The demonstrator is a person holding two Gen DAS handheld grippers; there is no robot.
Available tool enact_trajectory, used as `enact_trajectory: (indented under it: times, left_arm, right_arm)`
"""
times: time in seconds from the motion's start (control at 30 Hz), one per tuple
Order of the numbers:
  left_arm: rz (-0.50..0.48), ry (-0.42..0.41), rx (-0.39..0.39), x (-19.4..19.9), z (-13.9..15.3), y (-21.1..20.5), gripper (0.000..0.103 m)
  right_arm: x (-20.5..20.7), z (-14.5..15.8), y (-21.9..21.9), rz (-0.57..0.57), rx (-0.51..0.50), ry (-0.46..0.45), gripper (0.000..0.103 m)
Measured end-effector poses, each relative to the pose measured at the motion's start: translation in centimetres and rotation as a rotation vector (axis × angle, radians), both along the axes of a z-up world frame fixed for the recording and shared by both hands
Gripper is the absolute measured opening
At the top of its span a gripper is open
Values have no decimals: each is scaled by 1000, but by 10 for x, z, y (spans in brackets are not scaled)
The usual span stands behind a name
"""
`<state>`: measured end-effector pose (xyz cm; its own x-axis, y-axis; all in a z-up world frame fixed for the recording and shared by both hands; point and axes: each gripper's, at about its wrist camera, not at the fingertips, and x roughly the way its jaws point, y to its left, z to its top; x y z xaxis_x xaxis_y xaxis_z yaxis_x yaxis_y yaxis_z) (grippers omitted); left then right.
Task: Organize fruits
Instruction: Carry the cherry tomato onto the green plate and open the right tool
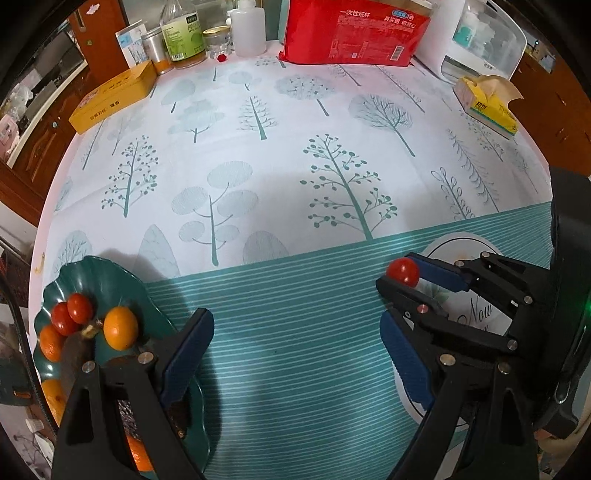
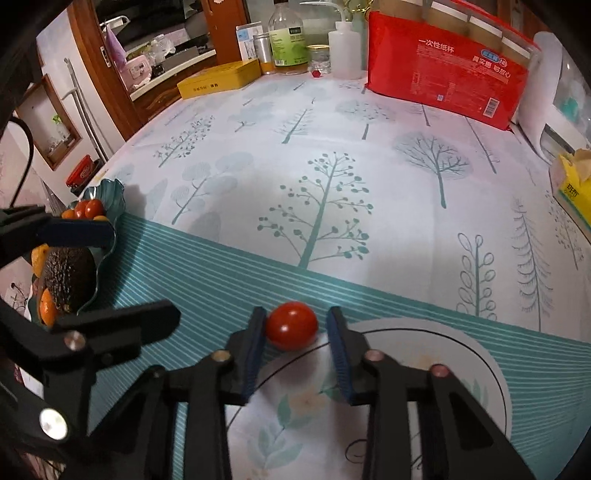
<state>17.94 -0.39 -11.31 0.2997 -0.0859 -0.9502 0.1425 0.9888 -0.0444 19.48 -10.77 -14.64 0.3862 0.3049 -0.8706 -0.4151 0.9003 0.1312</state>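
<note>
Your right gripper (image 2: 295, 332) sits low over the table with its blue-padded jaws apart, straddling the small red cherry tomato (image 2: 291, 325). One pad appears to touch the tomato's left side; the other stands just beside its right side, so nothing is clamped yet. The tomato rests on the striped teal band of the tree-print tablecloth (image 2: 332, 166), at the rim of the round white floral emblem (image 2: 424, 350) near the table's front edge. This straddling pose centres the fruit between the pads so that closing should grip it evenly without rolling it away.

Your left gripper (image 1: 295, 354) hangs with its jaws wide apart and holds nothing. Its left finger overlaps the dark green scalloped plate (image 1: 114, 269) at the front-left corner, probably waiting there to receive or steady.

That plate already carries two cherry tomatoes (image 1: 72, 312), several small orange citrus fruits (image 1: 120, 326) and a dark, rough-skinned avocado (image 2: 68, 278), which suggests it is the collecting place.

Along the far edge stand a red packet (image 2: 447, 70), a yellow tin box (image 1: 114, 96), bottles and jars (image 1: 183, 35), and a yellow tissue pack (image 1: 487, 107) to the right, all well apart from the fruit.
</note>
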Motion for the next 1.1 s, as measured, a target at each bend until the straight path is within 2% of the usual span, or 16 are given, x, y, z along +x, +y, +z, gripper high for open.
enact_trajectory:
  times: [0.43,0.57,0.7,0.87,1.1]
  left_arm:
    - [-36,21,-60,-27,8,2,91]
    - [-51,32,-86,-41,15,9,91]
    - [-76,17,-77,-60,29,19,91]
    - [-80,-25,-65,-85,48,47,96]
    - [5,-90,-15,-109,71,122,97]
  right_arm:
    - [-20,3,1,-17,-25,14,27]
    - [-34,11,1,-41,-27,10,27]
    - [-53,21,4,-65,-22,18,27]
    - [-81,36,21,-67,-21,15,27]
    - [-105,59,66,-43,-1,11,27]
